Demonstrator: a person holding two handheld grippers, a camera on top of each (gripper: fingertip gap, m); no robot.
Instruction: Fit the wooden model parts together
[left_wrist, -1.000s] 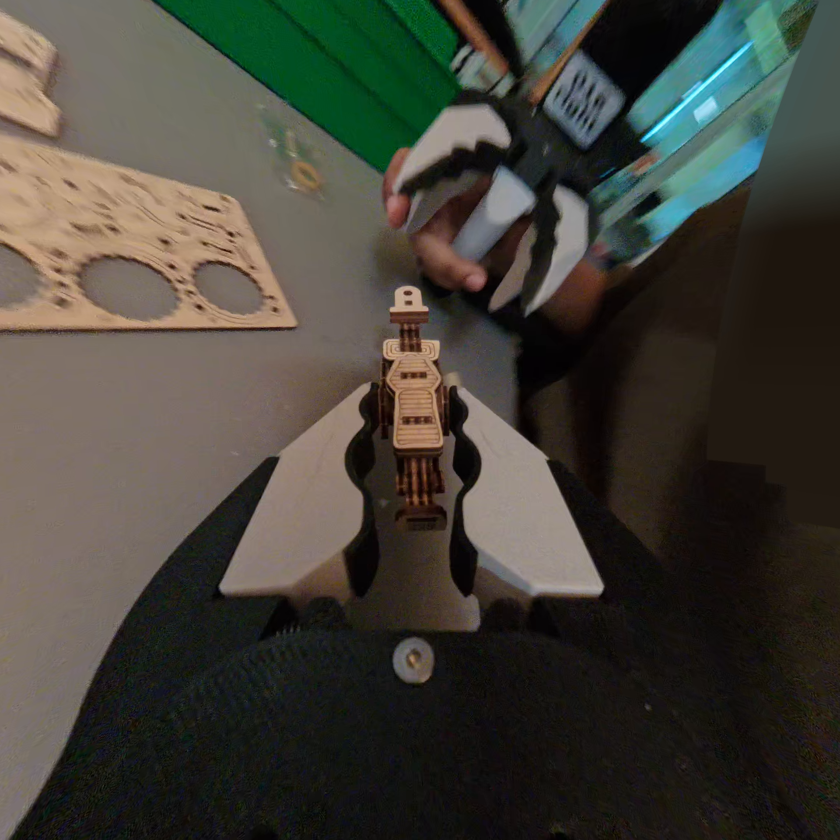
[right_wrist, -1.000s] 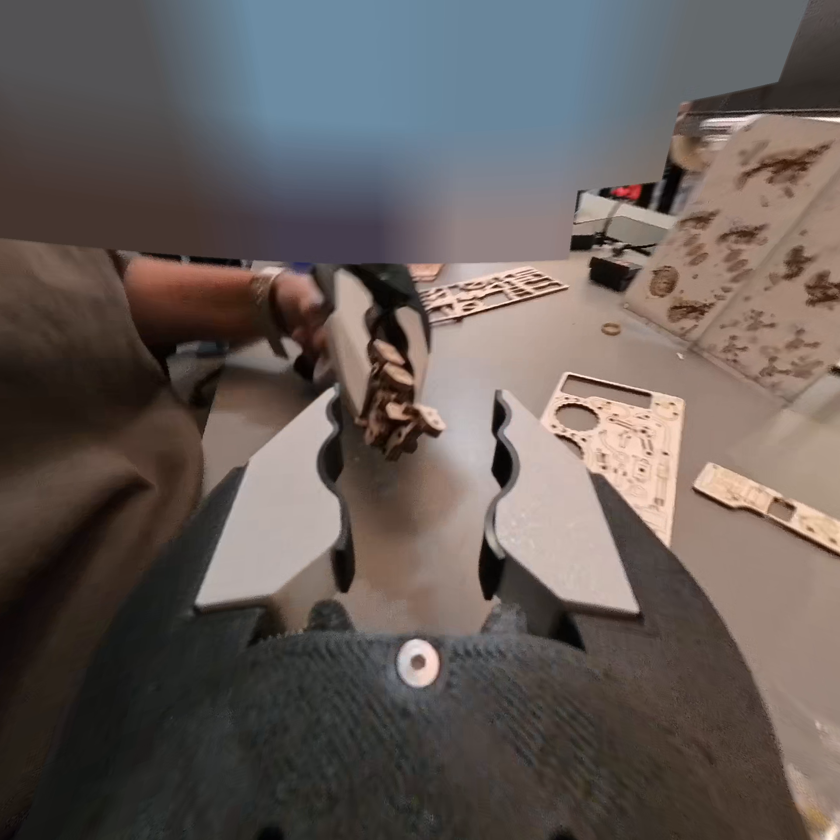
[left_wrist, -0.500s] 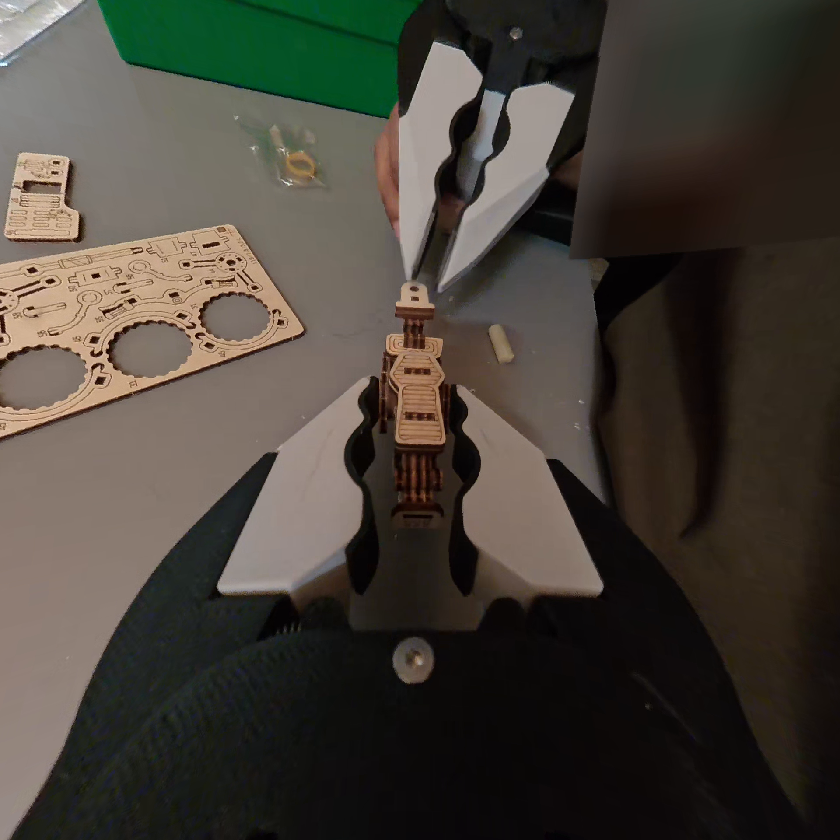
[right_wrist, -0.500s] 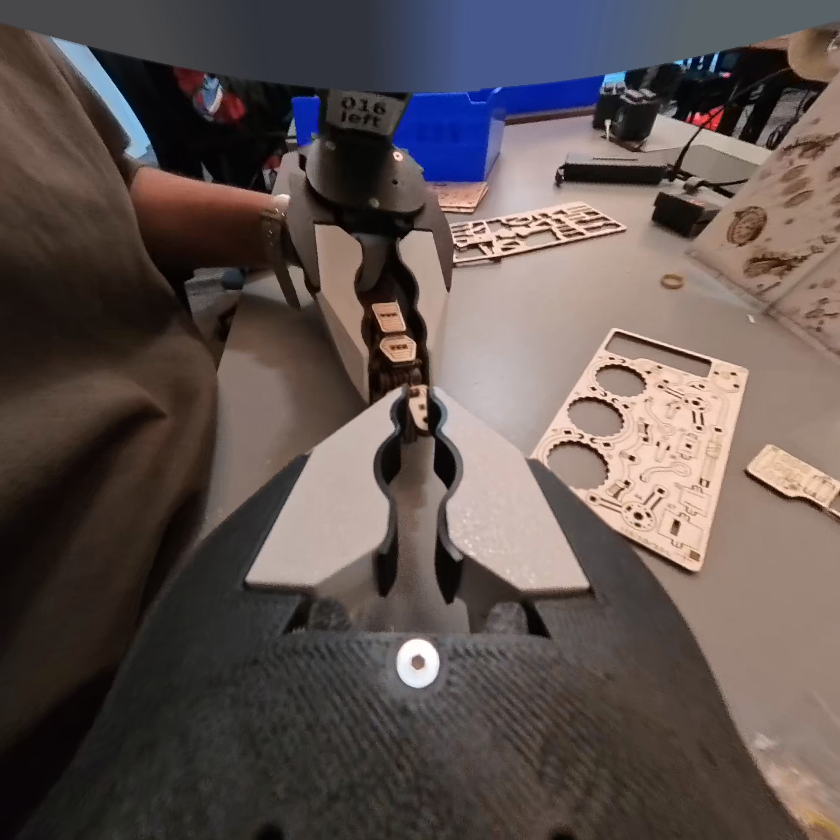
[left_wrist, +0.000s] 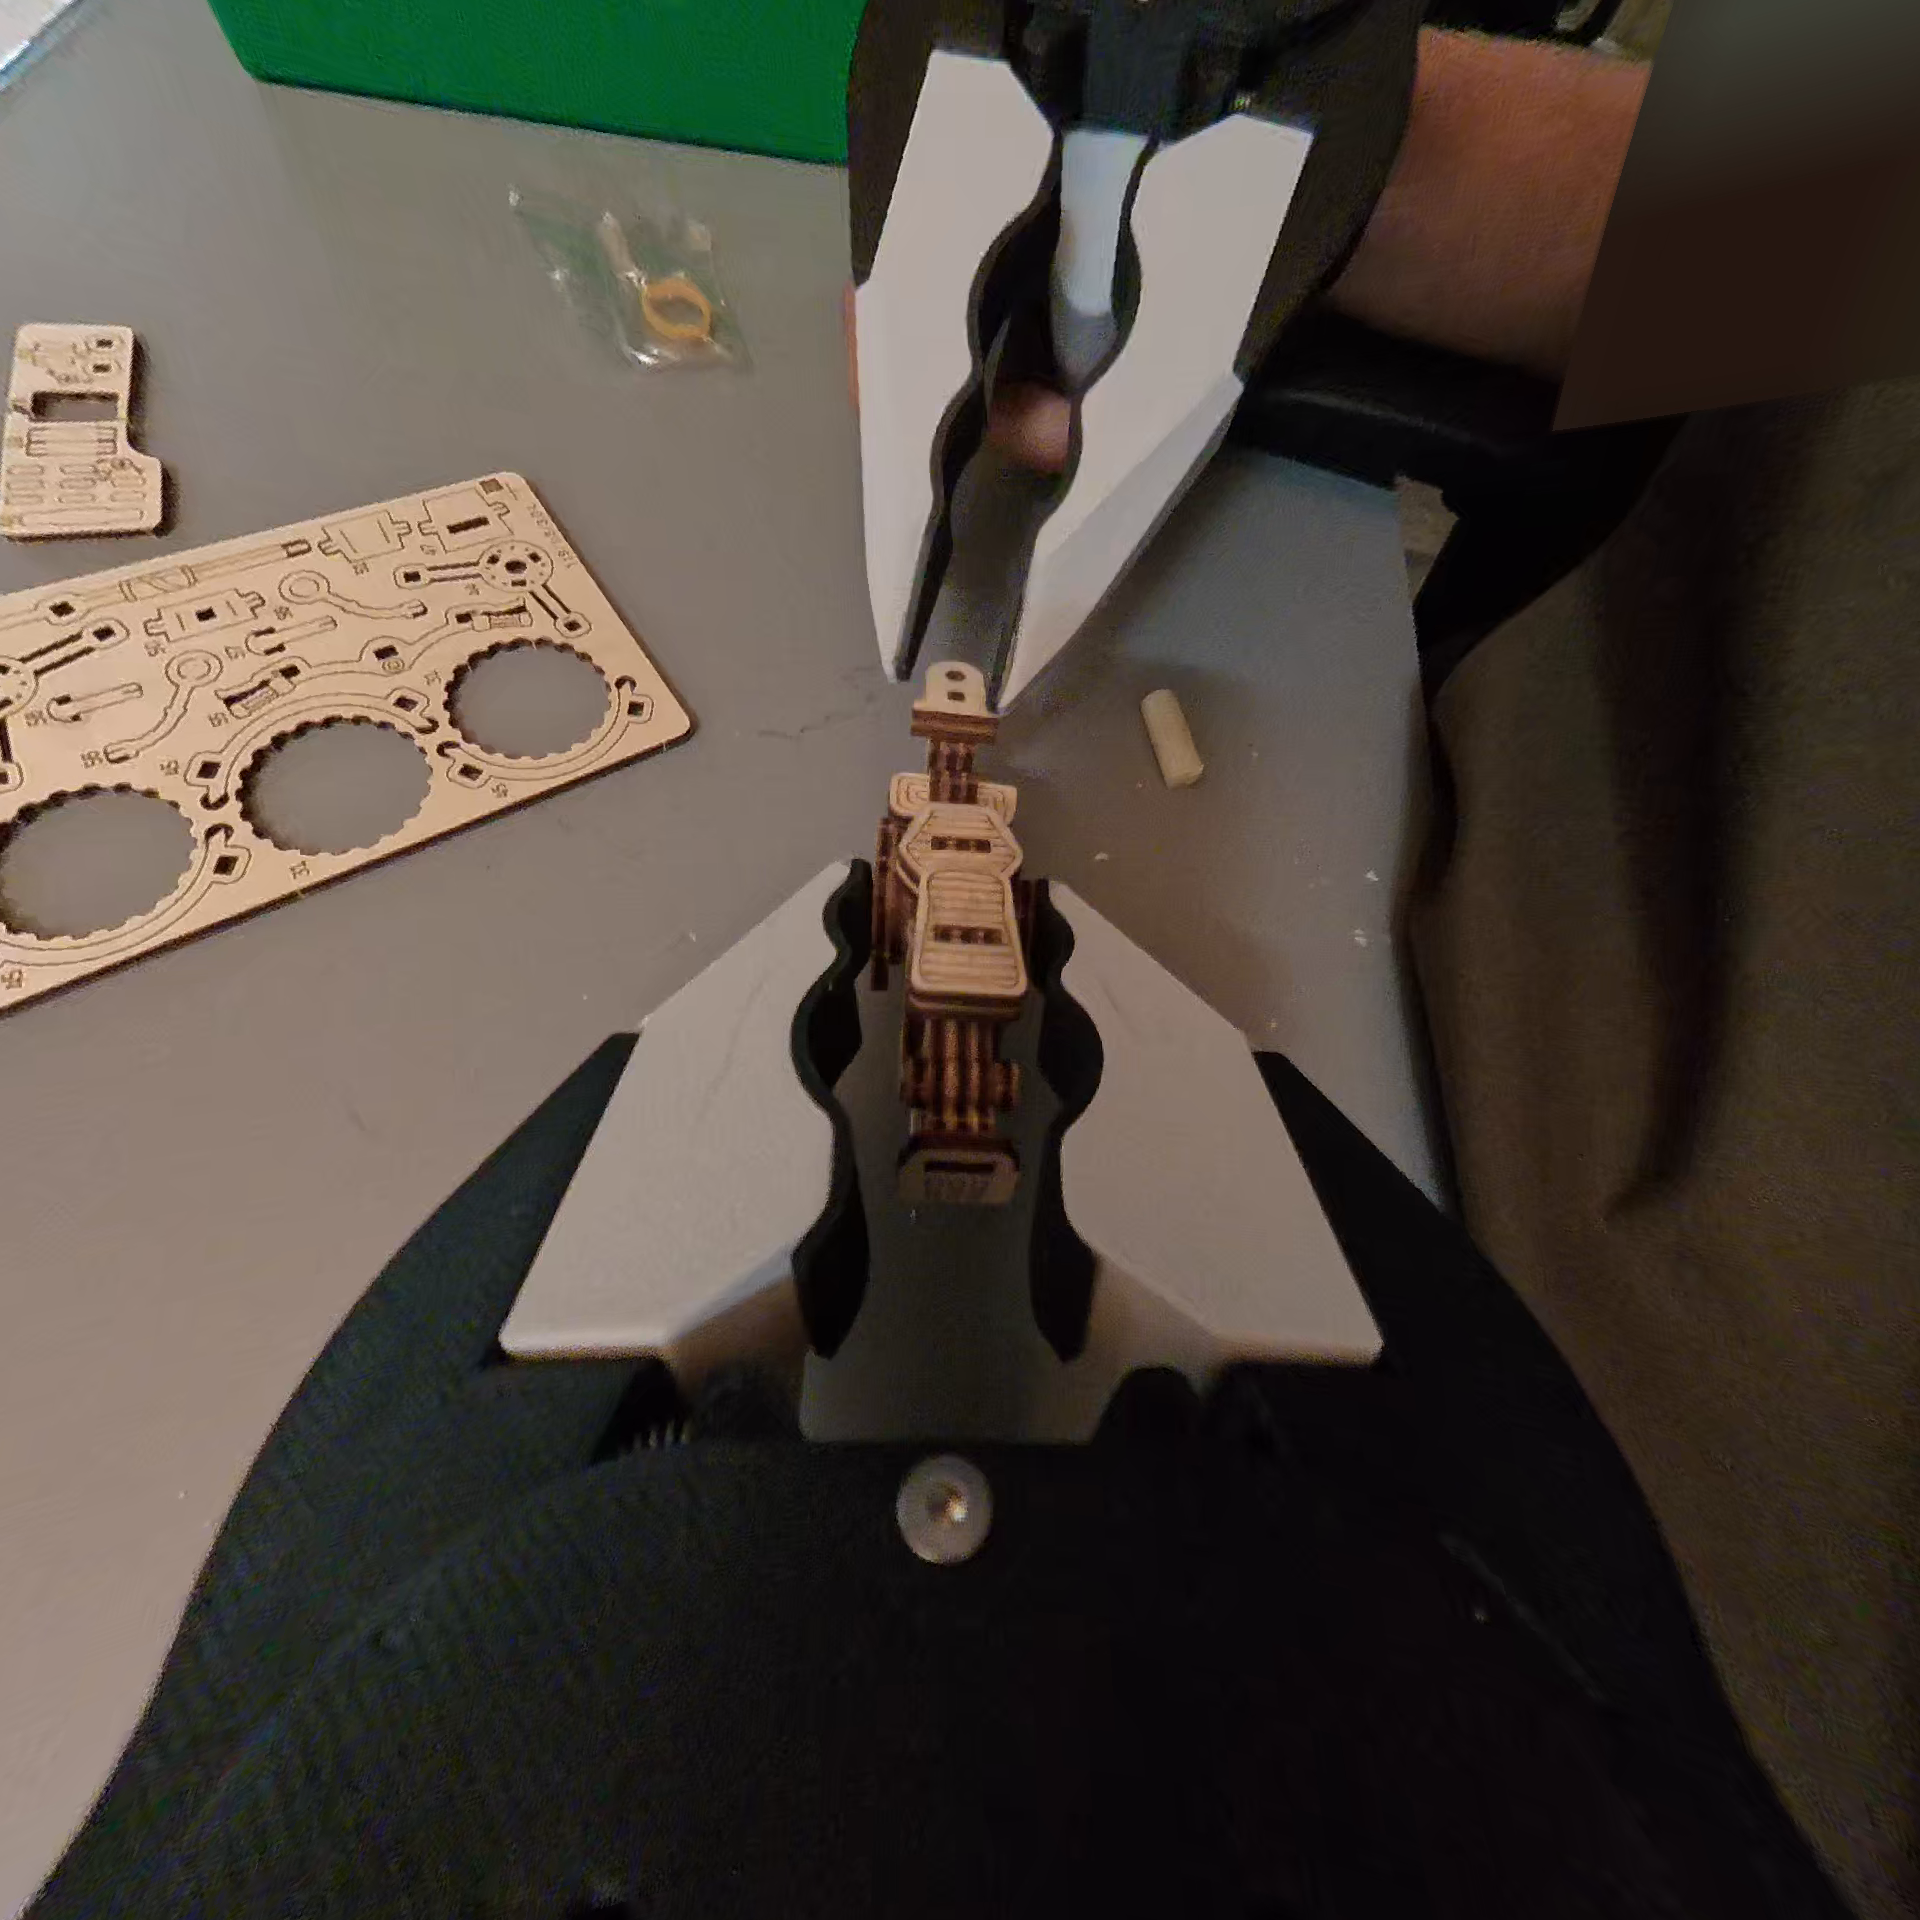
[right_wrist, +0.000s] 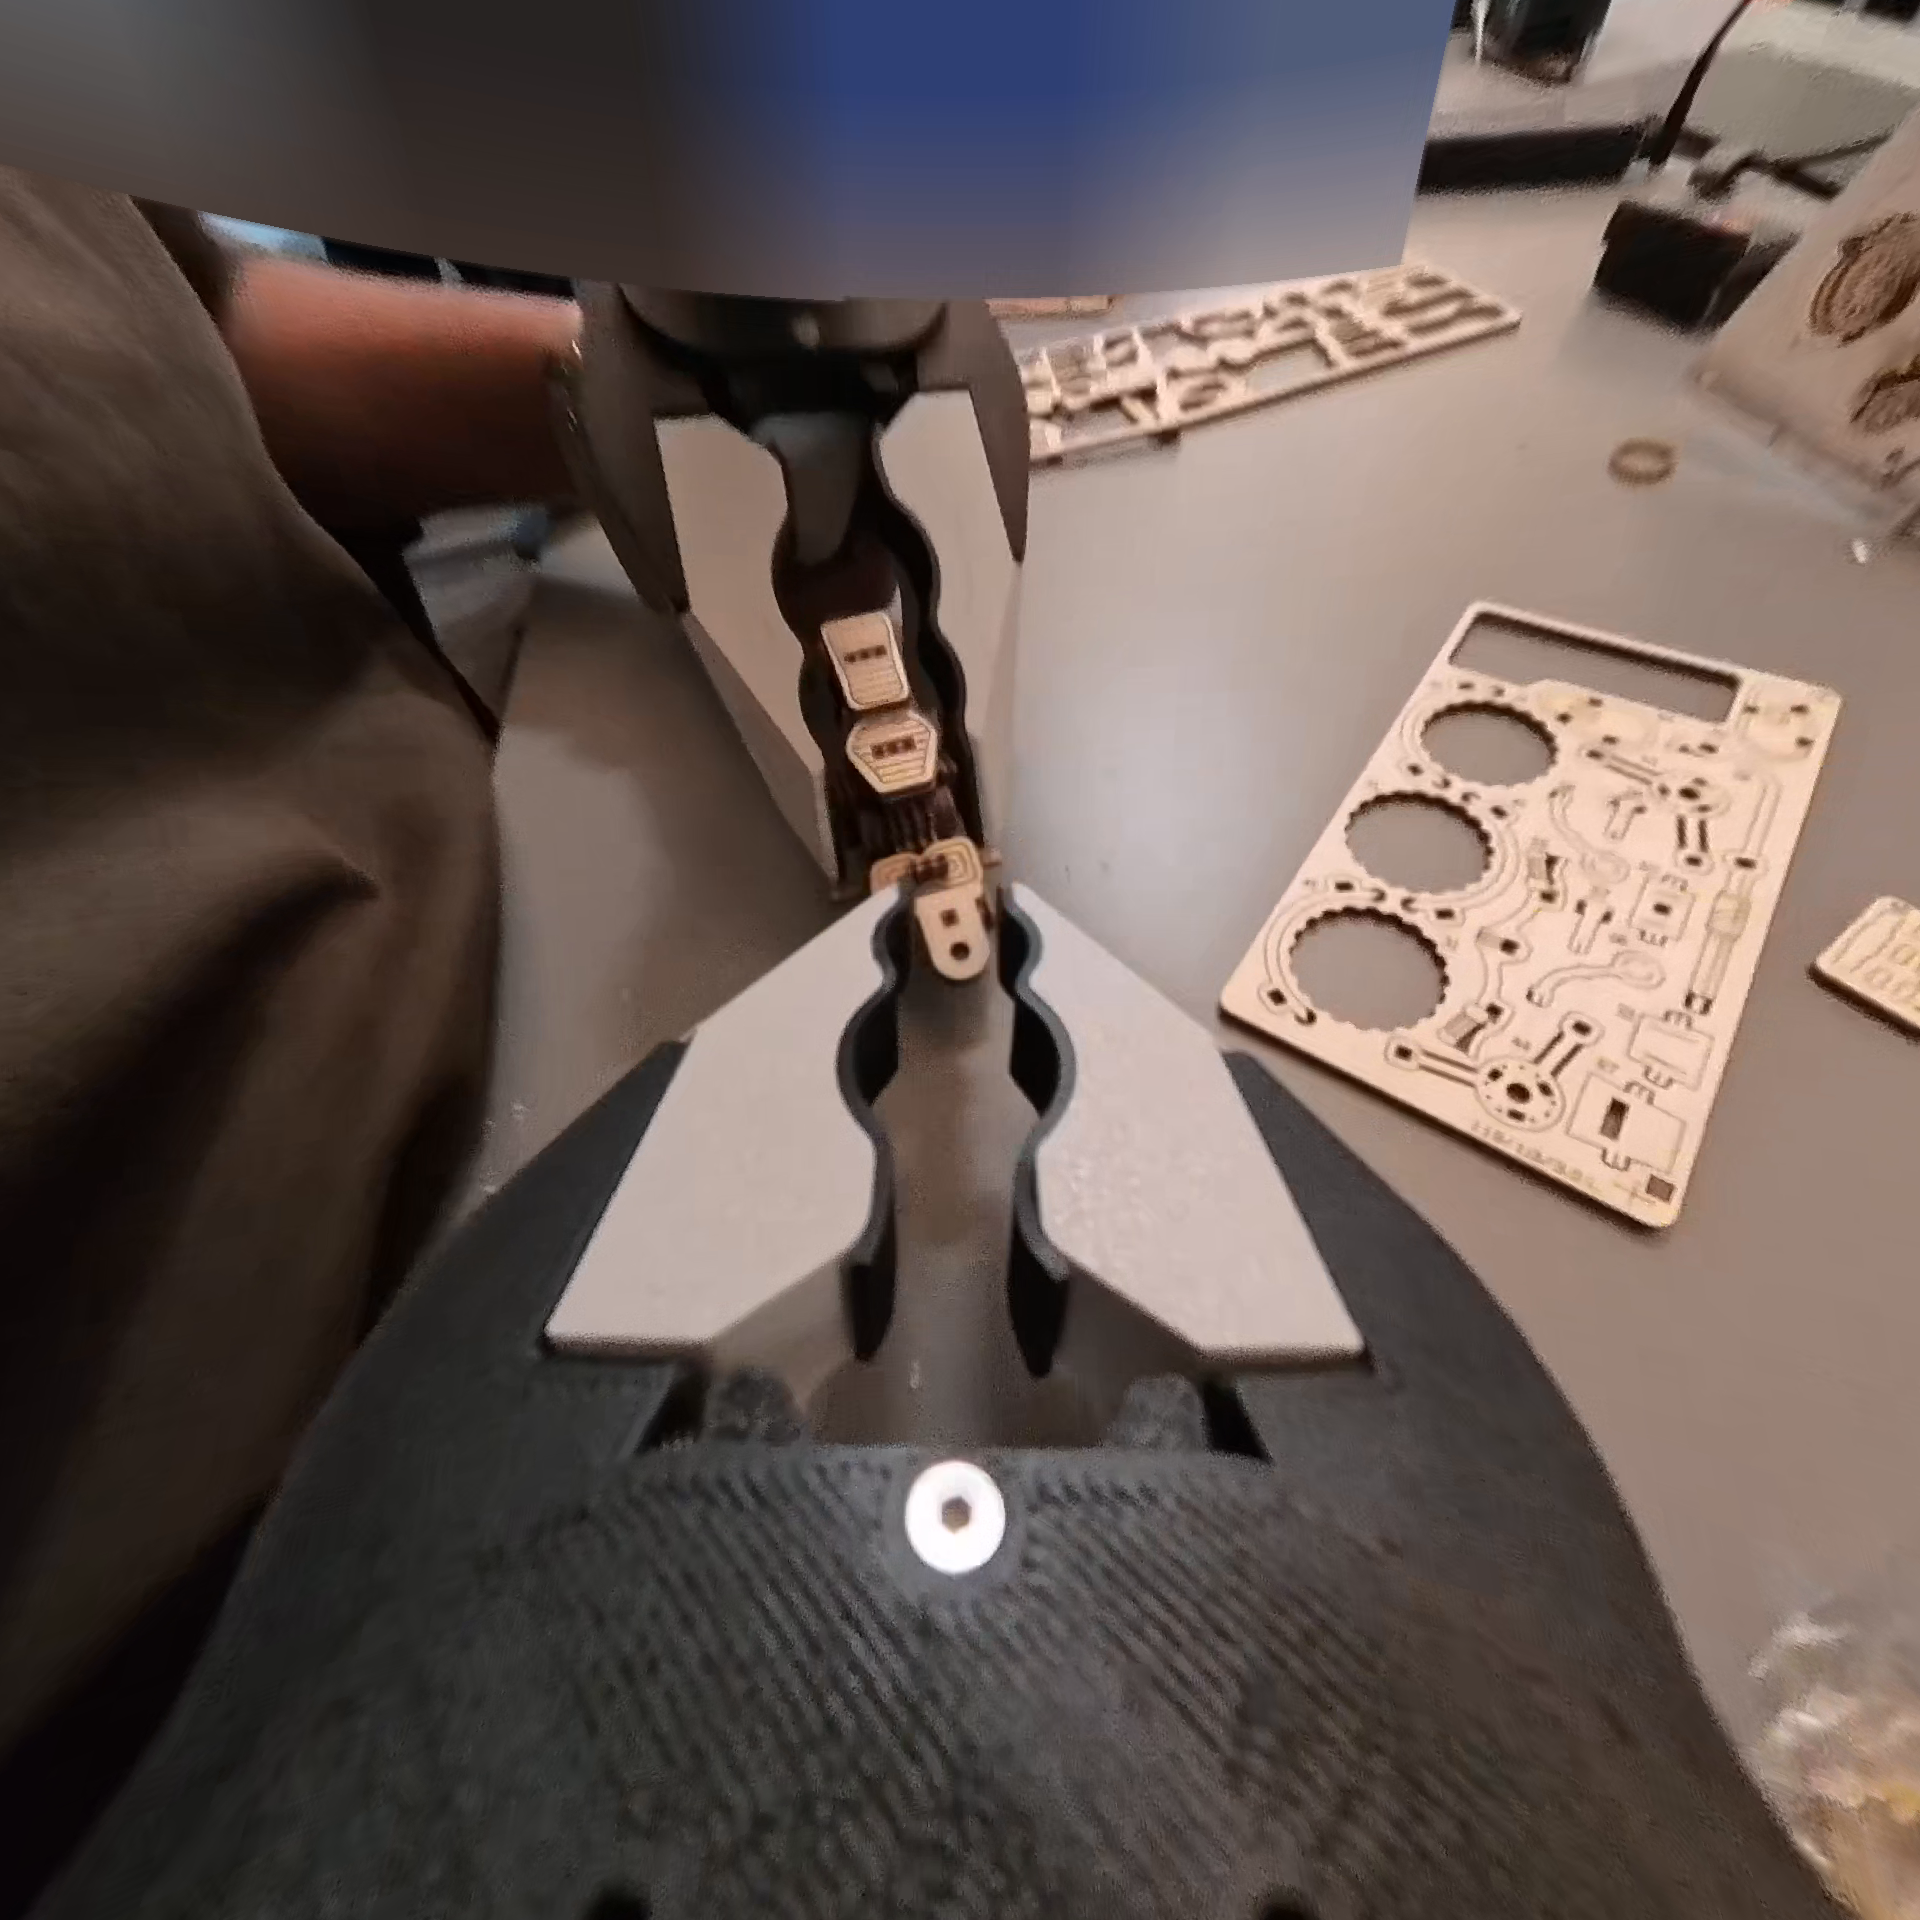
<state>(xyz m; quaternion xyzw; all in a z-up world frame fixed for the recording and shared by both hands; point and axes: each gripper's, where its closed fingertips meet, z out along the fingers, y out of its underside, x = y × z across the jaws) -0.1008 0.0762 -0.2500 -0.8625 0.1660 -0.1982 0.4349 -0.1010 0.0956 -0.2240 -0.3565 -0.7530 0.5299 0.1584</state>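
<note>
A small layered wooden model is clamped between the fingers of my left gripper, which is shut on its middle and holds it above the grey table. The model's thin end tab points away from the left gripper. My right gripper faces it head-on, its fingertips closed around that tab. In the right wrist view the tab sits between my right gripper's tips, with the model and the left gripper behind it.
A wooden parts sheet with round cutouts lies on the table, also in the right wrist view. A small sheet piece, a plastic bag with a rubber band, a white peg and a green box are nearby. The person's clothing is close alongside. The tips of both grippers are at nearly the same place.
My right gripper was open and apart a second ago. It has swung in line with the model and closed down on the end tab. The left gripper has kept its hold.
</note>
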